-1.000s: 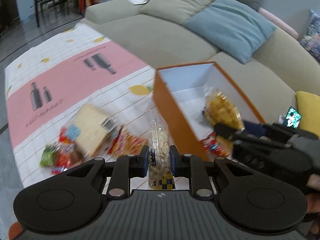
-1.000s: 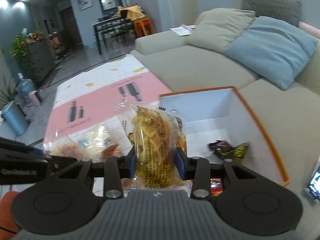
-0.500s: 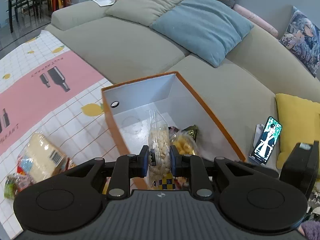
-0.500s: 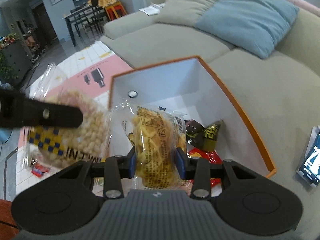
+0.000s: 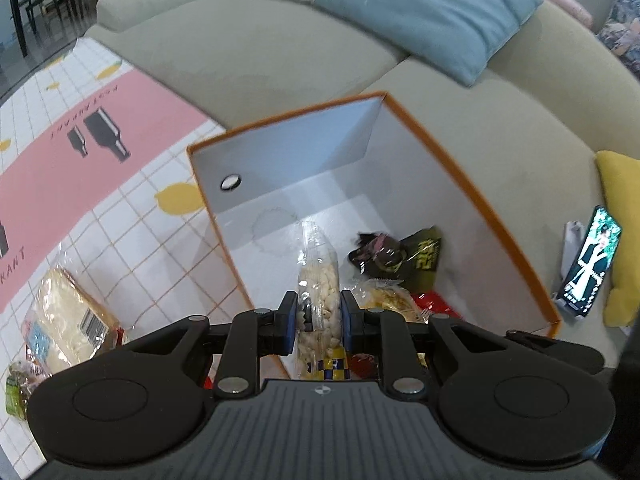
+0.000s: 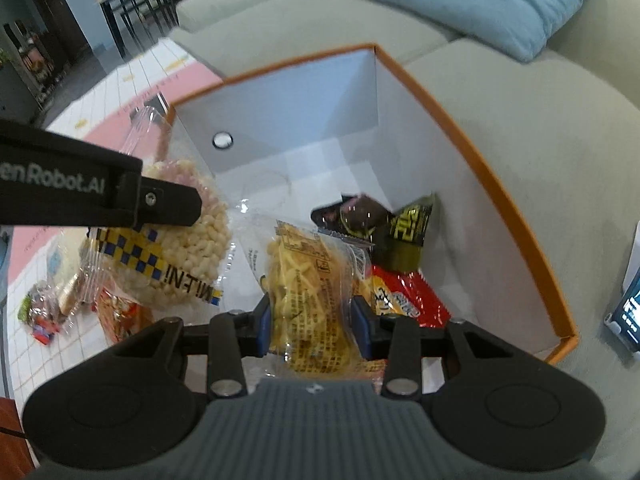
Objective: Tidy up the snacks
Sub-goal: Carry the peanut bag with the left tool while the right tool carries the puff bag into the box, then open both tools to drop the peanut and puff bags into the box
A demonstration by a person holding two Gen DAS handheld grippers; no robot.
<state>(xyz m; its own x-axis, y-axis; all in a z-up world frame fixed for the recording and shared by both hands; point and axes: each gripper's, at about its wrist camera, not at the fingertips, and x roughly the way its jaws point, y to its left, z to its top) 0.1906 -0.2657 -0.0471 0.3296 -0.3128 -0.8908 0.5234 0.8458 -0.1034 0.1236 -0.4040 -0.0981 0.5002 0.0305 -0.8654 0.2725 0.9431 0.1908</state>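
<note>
A grey-green sofa (image 5: 280, 56) with a blue cushion (image 5: 432, 8) filled the background as you worked, and beside it lay a mat (image 5: 60, 152) printed with a pink band, white grid and lemons. On the sofa seat, at the mat's edge, stood the orange box (image 5: 516, 248), open-topped and white inside, with a round hole in its near wall. Your left gripper (image 5: 319, 316) had its jaws clamped on a clear bag of puffed rice cakes (image 5: 319, 280), held edge-on over the box's near-left part; from the right wrist view the same bag (image 6: 180, 248) showed a yellow-and-blue checked band and hung at the box's left wall. Your right gripper (image 6: 312, 316) had its jaws clamped on a clear packet of yellow noodle snack (image 6: 308, 280), held above the box floor. Inside the box lay a dark brown-and-green packet (image 6: 384, 228) against the right wall and a red packet (image 6: 404, 296) just in front of it. On the mat to the left waited a bag of pale bread (image 5: 68, 320), with small bright sweets (image 6: 36, 312) near it. A phone (image 5: 590, 260) with its screen lit leaned on the sofa to the right of the box, just beside a yellow cushion (image 5: 620, 220).
</note>
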